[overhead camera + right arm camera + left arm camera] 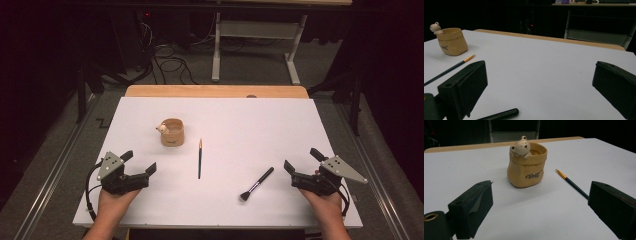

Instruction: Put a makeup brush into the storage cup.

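- Left gripper (140, 161): near the tabletop's (250, 120) front left corner, jaws spread wide, nothing between them. In the left gripper view both jaws are cut off by the bottom edge.
- Right gripper (300, 159): near the front right corner, jaws likewise wide apart and empty, well apart from the left one.
- Bear pot (172, 132): tan sack-shaped holder, upright, left of centre; small bear figure on its rim. Inside not visible; lettering on its side too small to read.
- Paintbrush (199, 158): thin dark handle, gold ferrule, lies flat just right of the pot, not touching it. Near end hidden behind a jaw in the left gripper view.
- Makeup brush (257, 184): black, lies slantwise toward the front edge, nearer the right gripper; bristle end blurred.
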The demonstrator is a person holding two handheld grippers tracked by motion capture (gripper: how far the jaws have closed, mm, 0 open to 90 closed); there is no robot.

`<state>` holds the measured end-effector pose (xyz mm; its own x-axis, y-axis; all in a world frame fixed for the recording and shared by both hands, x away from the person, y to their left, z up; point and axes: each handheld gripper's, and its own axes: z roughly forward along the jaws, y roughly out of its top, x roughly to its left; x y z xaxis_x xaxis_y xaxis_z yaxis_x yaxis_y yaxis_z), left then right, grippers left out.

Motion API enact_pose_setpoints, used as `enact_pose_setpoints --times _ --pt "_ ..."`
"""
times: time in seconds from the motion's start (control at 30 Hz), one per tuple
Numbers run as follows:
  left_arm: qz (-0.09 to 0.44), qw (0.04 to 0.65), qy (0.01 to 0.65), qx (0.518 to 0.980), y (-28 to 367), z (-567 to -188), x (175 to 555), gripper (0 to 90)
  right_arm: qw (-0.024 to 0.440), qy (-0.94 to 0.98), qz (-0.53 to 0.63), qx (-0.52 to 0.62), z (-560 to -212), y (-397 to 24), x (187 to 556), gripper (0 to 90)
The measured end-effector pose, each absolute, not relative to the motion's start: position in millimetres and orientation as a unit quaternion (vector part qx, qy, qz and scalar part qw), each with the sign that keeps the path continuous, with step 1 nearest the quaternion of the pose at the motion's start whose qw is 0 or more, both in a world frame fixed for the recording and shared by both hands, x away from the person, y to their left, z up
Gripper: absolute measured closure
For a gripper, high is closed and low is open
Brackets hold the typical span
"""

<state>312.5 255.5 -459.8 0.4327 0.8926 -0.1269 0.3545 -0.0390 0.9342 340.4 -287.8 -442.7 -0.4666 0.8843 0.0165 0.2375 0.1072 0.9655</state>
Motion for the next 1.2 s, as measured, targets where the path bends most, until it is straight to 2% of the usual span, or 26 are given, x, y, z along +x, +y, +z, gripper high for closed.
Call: enact_pose_setpoints --times 0.23,0.3,0.43,0.57,0.67,0.8,0.93,1.2 --pt "0.258 0.505 0.475 0.673 256.7 -464.7 314.8 6.6 0.306 0.690 0.507 0.416 -446.9 -291.4 345.8 0.7" --pt "0.260 0.485 0.495 0.672 256.8 -466.0 318.2 5.9 0.304 0.688 0.513 0.414 -445.7 -291.2 345.0 0.9" --pt "0.259 0.486 0.516 0.656 256.2 -460.1 316.5 4.4 0.300 0.693 0.510 0.411 -450.8 -293.6 347.3 1.1" --pt "0.263 0.470 0.513 0.669 256.4 -459.1 315.5 4.5 0.294 0.679 0.516 0.433 -452.8 -300.6 354.1 1.0" --pt "0.233 0.482 0.527 0.660 261.1 -460.5 318.1 4.4 0.315 0.674 0.512 0.430 -446.9 -301.3 356.4 1.1" --pt "0.244 0.458 0.518 0.680 260.2 -459.3 320.5 4.4 0.310 0.682 0.504 0.430 -446.4 -297.1 354.4 1.1" --pt "0.225 0.435 0.527 0.695 262.7 -466.1 325.1 4.4 0.322 0.683 0.496 0.429 -443.3 -292.3 346.4 1.0" --pt "0.230 0.420 0.531 0.699 258.9 -461.2 326.7 4.7 0.329 0.689 0.484 0.428 -444.6 -308.3 340.7 1.0"
